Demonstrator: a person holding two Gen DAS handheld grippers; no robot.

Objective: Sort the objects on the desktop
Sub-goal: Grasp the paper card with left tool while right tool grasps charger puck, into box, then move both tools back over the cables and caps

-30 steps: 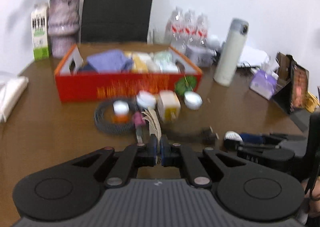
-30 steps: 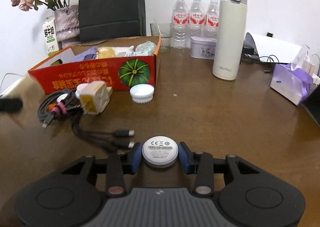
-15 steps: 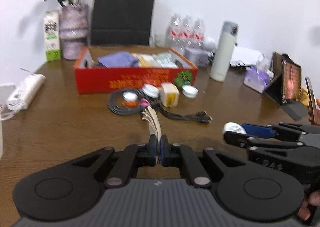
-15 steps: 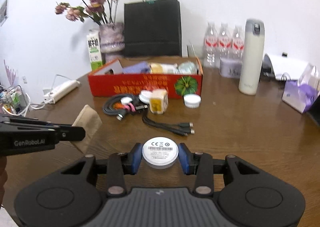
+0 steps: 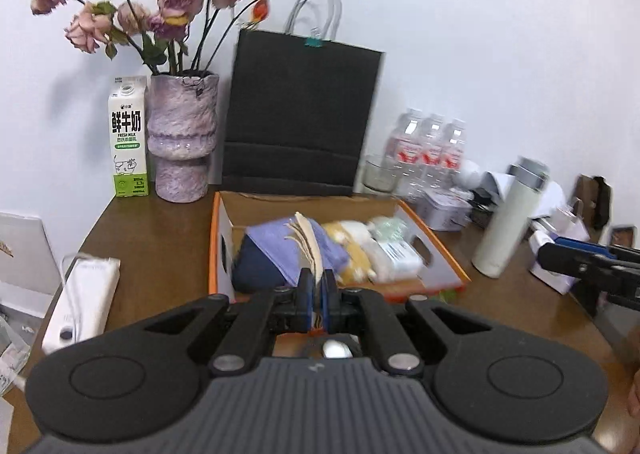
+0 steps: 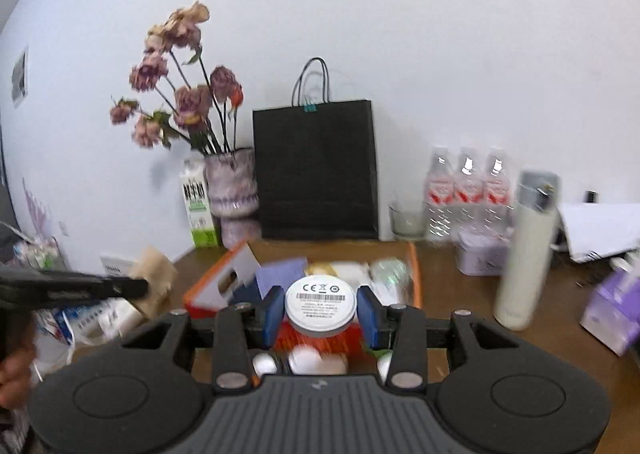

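My left gripper [image 5: 315, 286] is shut on a thin stack of beige paper [image 5: 309, 243] and holds it above the near edge of the red open box [image 5: 434, 244]. The box holds a purple cloth [image 5: 276, 246], yellow and white packets. My right gripper [image 6: 320, 312] is shut on a round white disc [image 6: 321, 306] with a CE label, raised over the same box [image 6: 415, 266]. The left gripper [image 6: 80, 288] with the beige paper [image 6: 154, 278] shows at the left of the right wrist view. Small white items [image 6: 304, 359] lie on the table below the right gripper.
A black paper bag [image 5: 300, 118], a flower vase [image 5: 180, 138] and a milk carton [image 5: 128, 138] stand behind the box. Water bottles [image 5: 428, 150], a white thermos [image 5: 508, 218], a tin and a purple tissue pack [image 6: 612, 306] are to the right. A white power strip [image 5: 80, 294] lies left.
Both grippers have risen and moved forward toward the red box, each keeping its hold. The cables and small items on the table have dropped beneath the grippers.
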